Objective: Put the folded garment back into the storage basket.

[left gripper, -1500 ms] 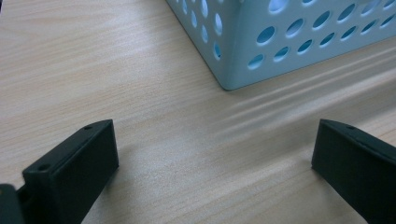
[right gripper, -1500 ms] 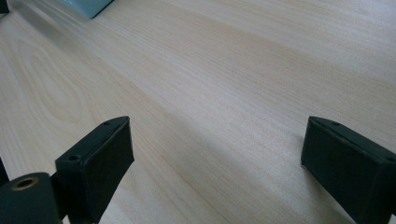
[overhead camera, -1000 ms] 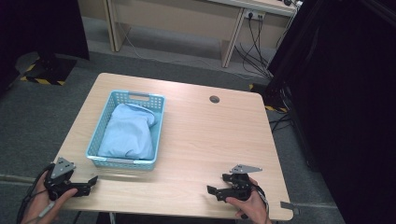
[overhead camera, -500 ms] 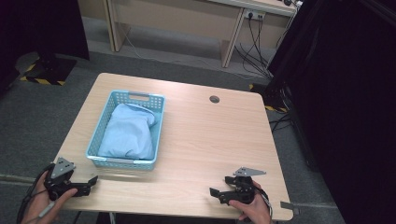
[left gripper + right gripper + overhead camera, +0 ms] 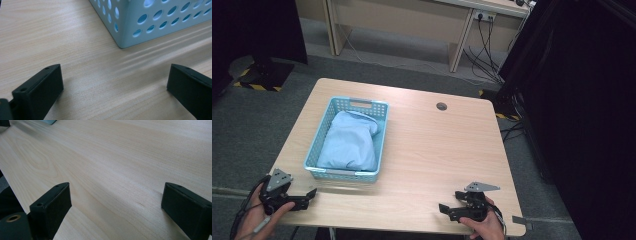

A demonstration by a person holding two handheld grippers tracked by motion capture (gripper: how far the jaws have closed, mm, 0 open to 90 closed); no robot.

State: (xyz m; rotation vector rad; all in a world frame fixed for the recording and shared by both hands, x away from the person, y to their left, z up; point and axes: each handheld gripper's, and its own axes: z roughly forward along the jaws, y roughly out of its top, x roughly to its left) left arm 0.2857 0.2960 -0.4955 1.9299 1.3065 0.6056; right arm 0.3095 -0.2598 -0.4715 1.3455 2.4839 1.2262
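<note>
Cloth (image 5: 348, 144), pale blue and bunched, lies wholly inside the basket (image 5: 380, 134), which stands on the table (image 5: 447, 150) at about 9 o'clock from the table's centre. We find it heaped against the basket's walls, its upper end rising near the far handle at 12 o'clock. Nothing touches it.

The basket's perforated corner (image 5: 125, 37) stands at 1 o'clock in the left gripper view, apart from both jaws, with bare wood between.

The left gripper (image 5: 310, 194) rests low at the table's near edge, at 7 o'clock from the basket and just beside its near wall. We see its jaws set wide, with nothing between them. A hand (image 5: 259, 220) holds it from below the table edge.

The right gripper (image 5: 445, 209) sits at the near edge too, at 5 o'clock from the table's centre and well apart from the basket. Its jaws also stand wide over bare wood, empty. The other hand (image 5: 484, 227) grips it from 6 o'clock.

A small round mark (image 5: 441, 106) shows on the table at 1 o'clock, far from both grippers.

We judge the work to be at its very start: the cloth is ungrasped and fully in the basket. Reaching in, taking hold and whatever handling follows all remain to be done.
</note>
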